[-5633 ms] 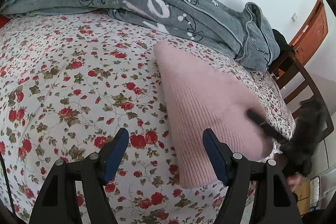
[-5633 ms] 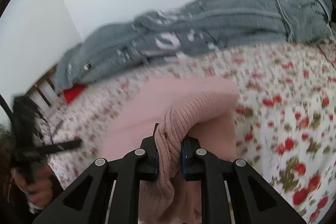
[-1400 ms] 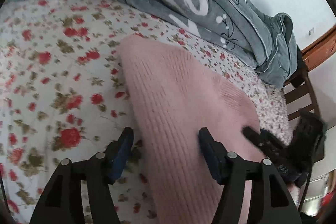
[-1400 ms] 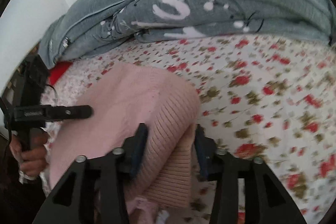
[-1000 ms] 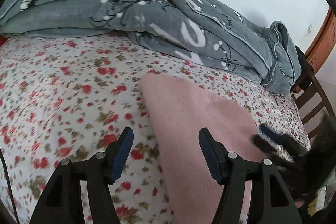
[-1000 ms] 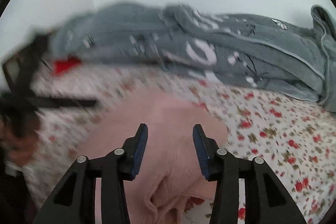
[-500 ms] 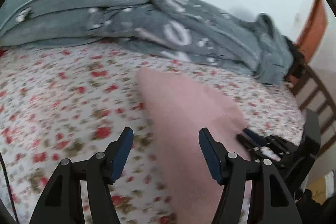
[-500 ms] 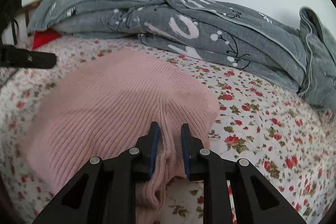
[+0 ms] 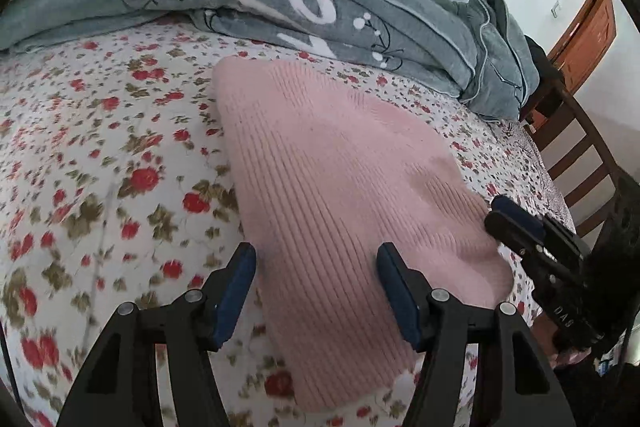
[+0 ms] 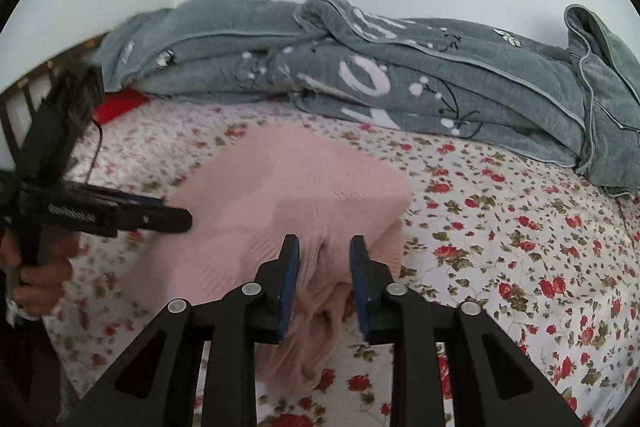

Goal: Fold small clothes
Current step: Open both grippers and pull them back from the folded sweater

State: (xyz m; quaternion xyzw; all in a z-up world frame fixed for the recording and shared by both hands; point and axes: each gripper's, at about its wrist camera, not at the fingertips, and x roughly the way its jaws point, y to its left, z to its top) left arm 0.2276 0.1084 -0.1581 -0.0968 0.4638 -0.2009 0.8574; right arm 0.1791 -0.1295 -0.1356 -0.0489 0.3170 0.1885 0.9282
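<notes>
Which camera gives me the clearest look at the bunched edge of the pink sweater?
The right wrist view: the bunched edge sits between the opening right tongs. The left wrist view shows only the pink sweater as a flat ribbed top; that edge is hidden.

The right claw (image 10: 325,267) was opening around a bunched fold of the pink knit sweater (image 10: 288,195) on the floral bed (image 10: 520,247), while the left claw (image 10: 160,217) hovered at its left edge.
</notes>
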